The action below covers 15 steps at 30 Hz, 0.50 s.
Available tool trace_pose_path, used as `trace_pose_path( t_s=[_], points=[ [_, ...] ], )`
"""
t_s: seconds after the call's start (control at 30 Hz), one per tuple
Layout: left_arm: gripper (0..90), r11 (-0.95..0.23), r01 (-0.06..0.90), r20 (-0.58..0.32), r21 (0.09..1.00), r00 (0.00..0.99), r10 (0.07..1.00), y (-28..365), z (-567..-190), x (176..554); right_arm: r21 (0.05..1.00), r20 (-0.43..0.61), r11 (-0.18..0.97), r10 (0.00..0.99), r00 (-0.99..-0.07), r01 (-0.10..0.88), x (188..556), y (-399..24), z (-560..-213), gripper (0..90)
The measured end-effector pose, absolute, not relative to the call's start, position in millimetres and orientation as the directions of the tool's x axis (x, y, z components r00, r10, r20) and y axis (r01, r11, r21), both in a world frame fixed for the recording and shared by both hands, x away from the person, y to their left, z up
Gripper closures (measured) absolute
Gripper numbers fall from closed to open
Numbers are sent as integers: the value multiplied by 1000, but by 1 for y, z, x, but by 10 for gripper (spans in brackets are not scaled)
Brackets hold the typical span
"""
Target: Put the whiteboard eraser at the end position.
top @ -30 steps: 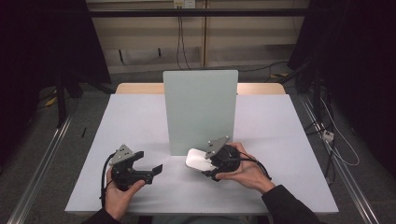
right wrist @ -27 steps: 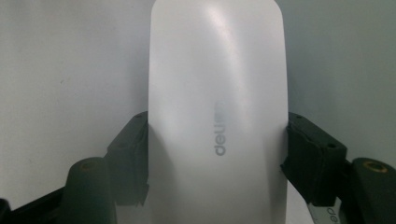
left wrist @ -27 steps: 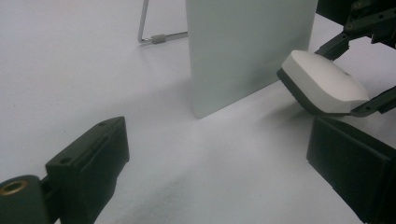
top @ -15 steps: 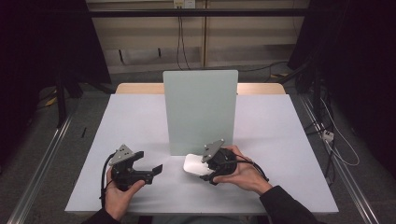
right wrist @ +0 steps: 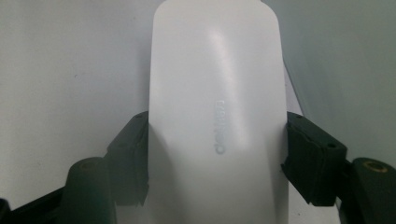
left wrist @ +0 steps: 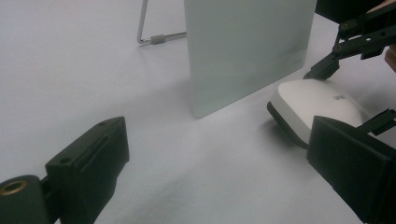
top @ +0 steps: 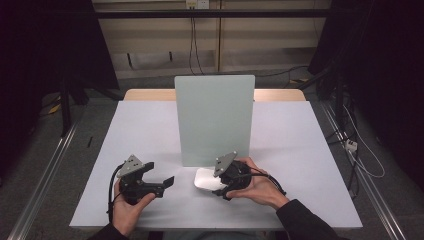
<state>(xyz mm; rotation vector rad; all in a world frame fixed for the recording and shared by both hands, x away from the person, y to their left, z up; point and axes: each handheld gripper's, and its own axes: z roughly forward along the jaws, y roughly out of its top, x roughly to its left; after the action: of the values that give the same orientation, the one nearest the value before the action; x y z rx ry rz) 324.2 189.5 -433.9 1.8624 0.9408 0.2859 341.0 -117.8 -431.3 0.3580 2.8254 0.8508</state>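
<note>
White mouse (right wrist: 217, 116) lies on the desk (top: 150, 125) just in front of the upright pale panel (top: 215, 117), clamped between the right gripper (top: 220, 181) jaws, one pad on each long side. Mouse seems flat on the desk, hard to tell. Left gripper (top: 167, 181) sits to the mouse's left, apart from it, jaws wide apart, nothing between.
</note>
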Motion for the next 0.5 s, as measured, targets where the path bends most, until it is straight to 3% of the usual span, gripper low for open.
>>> trace_pose_path(
  t_s=[0.27,0.5],
  points=[
    [56,-208,480,-203,852,671,713,190,-434,324,556,-91,819,230,-969,143,340,-114,-434,314],
    [56,-208,480,-204,852,671,713,190,-434,325,549,-80,820,247,-966,164,341,-112,-437,314]
  ],
)
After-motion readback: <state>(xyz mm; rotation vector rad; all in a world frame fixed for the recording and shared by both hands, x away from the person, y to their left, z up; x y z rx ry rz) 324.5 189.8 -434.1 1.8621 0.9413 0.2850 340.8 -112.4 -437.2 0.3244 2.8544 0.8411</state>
